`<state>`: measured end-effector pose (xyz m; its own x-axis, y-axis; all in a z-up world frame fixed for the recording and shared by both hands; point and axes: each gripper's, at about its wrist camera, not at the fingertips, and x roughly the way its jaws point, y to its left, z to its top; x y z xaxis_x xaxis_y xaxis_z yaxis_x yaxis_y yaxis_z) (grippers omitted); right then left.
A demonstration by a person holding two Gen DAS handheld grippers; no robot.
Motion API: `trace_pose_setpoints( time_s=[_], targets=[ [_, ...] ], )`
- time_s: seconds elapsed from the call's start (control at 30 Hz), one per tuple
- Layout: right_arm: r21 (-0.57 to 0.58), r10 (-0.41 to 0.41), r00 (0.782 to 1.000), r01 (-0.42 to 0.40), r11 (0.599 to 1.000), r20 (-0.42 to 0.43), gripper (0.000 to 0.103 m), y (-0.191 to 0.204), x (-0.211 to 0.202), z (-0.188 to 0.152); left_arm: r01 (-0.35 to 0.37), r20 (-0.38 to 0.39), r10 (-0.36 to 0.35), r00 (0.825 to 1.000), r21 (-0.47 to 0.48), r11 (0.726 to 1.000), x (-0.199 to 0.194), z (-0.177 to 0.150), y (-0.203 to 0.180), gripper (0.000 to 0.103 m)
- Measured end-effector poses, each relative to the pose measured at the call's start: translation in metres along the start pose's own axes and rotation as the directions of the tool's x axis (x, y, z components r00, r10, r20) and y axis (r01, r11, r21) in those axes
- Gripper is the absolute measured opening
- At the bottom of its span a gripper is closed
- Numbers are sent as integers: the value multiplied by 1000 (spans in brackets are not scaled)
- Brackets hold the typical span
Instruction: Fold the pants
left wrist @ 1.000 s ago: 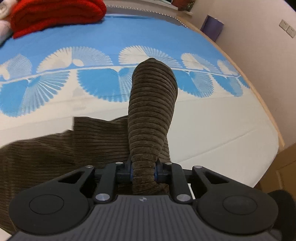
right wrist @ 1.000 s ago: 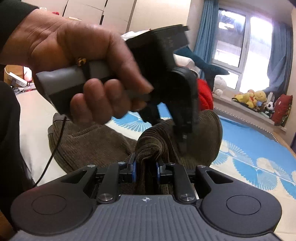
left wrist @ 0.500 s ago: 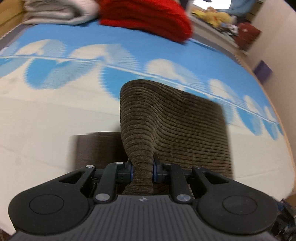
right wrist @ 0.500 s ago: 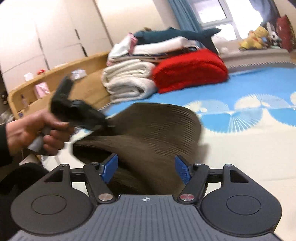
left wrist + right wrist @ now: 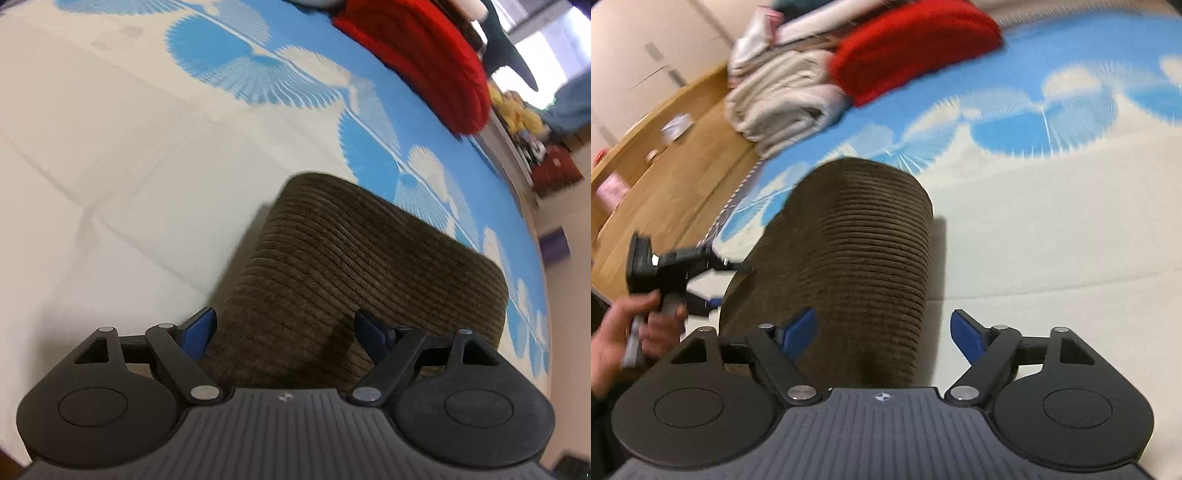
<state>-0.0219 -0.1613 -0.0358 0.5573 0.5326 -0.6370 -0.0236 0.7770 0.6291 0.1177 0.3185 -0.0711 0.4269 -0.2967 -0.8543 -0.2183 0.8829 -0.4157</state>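
The brown corduroy pants (image 5: 351, 266) lie folded in a thick bundle on the blue-and-white bed sheet (image 5: 110, 147). My left gripper (image 5: 284, 326) is just above the bundle's near edge; its jaws are opening, with the cloth between the blue pads but not pressed. In the right wrist view the pants (image 5: 864, 236) run away from my right gripper (image 5: 882, 328). Its jaws are opening too, with the cloth's right edge between the pads and untouched. A hand (image 5: 624, 332) holds the left gripper (image 5: 724, 283) at the bundle's left side.
A red folded blanket (image 5: 912, 44) and white folded blankets (image 5: 779, 99) are stacked at the far end of the bed. A wooden bed frame (image 5: 665, 166) runs along the left. Soft toys (image 5: 517, 114) sit by the window, and a purple box (image 5: 554, 243) stands on the floor.
Both grippers held bunched corduroy a second ago and have let go, jaws spreading wide. The pants dropped folded onto the sheet. Both views rolled, and the left hand swept across.
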Motion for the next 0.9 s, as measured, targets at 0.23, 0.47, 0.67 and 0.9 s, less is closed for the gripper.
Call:
trace_pose_setpoints(
  time_s=[0.23, 0.47, 0.67, 0.9],
  targets=[
    [182, -2, 994, 22, 983, -109, 85, -16, 74, 18, 65, -101, -62, 993, 24, 998, 31, 5, 2, 85],
    [62, -37, 991, 46, 997, -129, 45, 2, 89, 28, 81, -123, -67, 990, 109, 991, 40, 9, -26, 51],
    [9, -29, 998, 30, 1000, -61, 36, -9, 46, 70, 128, -152, -99, 983, 191, 973, 57, 6, -102, 41],
    [-13, -59, 998, 60, 998, 26, 36, -78, -39, 126, 299, -190, -257, 948, 249, 921, 94, -10, -212, 42]
  ],
)
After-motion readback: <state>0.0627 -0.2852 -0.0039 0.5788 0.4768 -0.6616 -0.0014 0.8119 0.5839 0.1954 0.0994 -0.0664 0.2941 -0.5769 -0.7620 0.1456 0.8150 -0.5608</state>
